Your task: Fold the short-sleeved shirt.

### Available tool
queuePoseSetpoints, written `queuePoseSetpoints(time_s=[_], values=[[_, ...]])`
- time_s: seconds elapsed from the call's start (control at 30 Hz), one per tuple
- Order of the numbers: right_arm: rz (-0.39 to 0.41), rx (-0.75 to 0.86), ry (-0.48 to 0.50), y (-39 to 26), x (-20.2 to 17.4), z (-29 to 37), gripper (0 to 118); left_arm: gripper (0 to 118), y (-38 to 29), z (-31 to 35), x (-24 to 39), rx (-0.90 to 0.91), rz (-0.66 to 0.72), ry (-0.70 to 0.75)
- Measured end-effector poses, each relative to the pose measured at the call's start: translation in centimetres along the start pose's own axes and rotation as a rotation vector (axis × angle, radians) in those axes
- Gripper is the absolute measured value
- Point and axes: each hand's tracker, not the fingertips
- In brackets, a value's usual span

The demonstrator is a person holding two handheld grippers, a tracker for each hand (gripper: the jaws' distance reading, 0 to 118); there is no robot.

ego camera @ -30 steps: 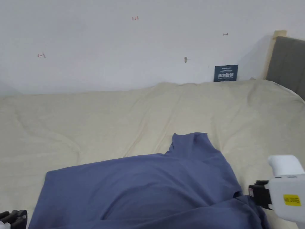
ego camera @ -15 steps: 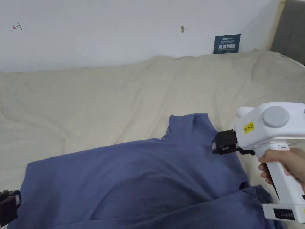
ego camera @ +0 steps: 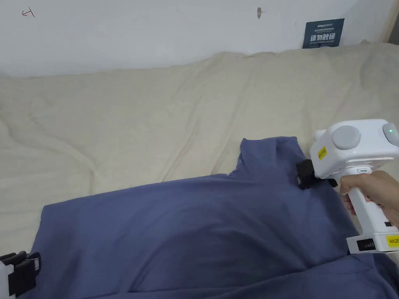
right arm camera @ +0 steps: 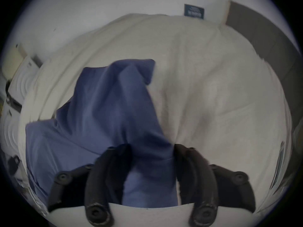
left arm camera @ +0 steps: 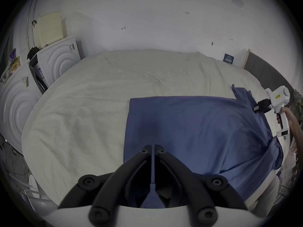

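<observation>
A blue short-sleeved shirt (ego camera: 195, 226) lies spread on a cream bed cover (ego camera: 136, 116), one sleeve (ego camera: 269, 155) pointing toward the wall. My right gripper (ego camera: 306, 175), held in a hand, sits at that sleeve's right edge. In the right gripper view its jaws stand apart, open (right arm camera: 150, 150), with sleeve cloth (right arm camera: 147, 156) lying between them. My left gripper (ego camera: 21, 272) is at the shirt's near left corner. In the left gripper view it is shut (left arm camera: 152, 150) with a thin strip of the blue shirt (left arm camera: 196, 124) pinched between its jaws.
A white wall runs behind the bed, with a small blue sign (ego camera: 323, 33) on it. Two white washing machines (left arm camera: 54, 63) stand off the bed's left side. A grey headboard (left arm camera: 270, 76) closes the right end. Bare cover lies beyond the shirt.
The right gripper has come up from the lower right corner to the sleeve's edge. The head camera has tilted down and shifted. The left gripper holds its place at the corner.
</observation>
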Motion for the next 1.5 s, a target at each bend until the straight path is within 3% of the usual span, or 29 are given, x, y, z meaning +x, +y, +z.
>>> queuePoseSetpoints(time_s=[0.03,0.07,0.27,0.4,0.43,0.53,0.7,0.8,0.9,0.97,1.03,1.07,1.1,1.13,1.23,1.4,1.5], values=[[-0.002,-0.01,-0.004,0.2,-0.1,0.1,12,3,0.0,-0.2,-0.1,-0.005,-0.001,-0.004],[-0.011,-0.02,-0.044,0.5,-0.1,0.2,4,3,0.0,-0.3,-0.1,-0.006,0.001,-0.004],[-0.051,0.011,0.0,0.6,0.8,2.3,3,6,1.7,-1.7,-1.2,-0.036,0.011,-0.032],[-0.042,0.038,0.068,0.4,0.9,3.7,3,99,4.0,-5.7,-2.3,-0.163,0.009,-0.057],[-0.041,0.037,0.061,0.3,0.6,3.8,3,103,4.6,-7.0,-2.5,-0.185,-0.004,-0.066],[-0.012,0.045,0.055,0.2,0.6,4.0,3,103,6.8,-9.4,-2.7,-0.226,-0.048,0.008],[-0.034,0.041,0.071,0.3,0.8,3.6,3,103,11.1,-14.5,-3.8,-0.248,0.11,-0.018],[-0.017,0.04,0.071,0.2,0.8,3.6,3,102,12.3,-16.1,-3.2,-0.208,0.075,0.02],[0.0,0.036,0.069,0.1,0.6,3.4,3,96,11.8,-17.9,-1.7,-0.295,0.051,-0.011],[-0.015,0.035,0.069,0.1,0.6,3.2,3,91,10.8,-17.0,-0.2,-0.204,-0.061,0.074],[-0.024,0.03,0.073,0.1,0.7,3.2,3,73,11.1,-16.9,-0.4,-0.216,-0.034,0.044],[-0.027,0.029,0.074,0.1,0.7,3.2,3,56,11.3,-16.4,-0.3,-0.211,-0.033,0.042],[-0.032,0.03,0.074,0.1,0.7,3.3,3,13,11.4,-16.2,-0.2,-0.2,-0.032,0.046],[-0.04,0.034,0.081,0.0,0.7,3.5,3,4,11.3,-15.6,0.0,-0.199,-0.031,0.069],[-0.05,0.043,0.104,0.0,0.4,4.4,3,4,11.3,-15.1,0.3,-0.204,-0.084,0.057],[-0.036,0.085,0.126,0.2,0.3,4.4,3,4,12.5,-11.1,-0.2,-0.156,-0.023,-0.056],[-0.049,0.109,0.159,0.0,1.1,6.9,3,4,12.8,-7.8,0.1,-0.098,-0.071,-0.029]])
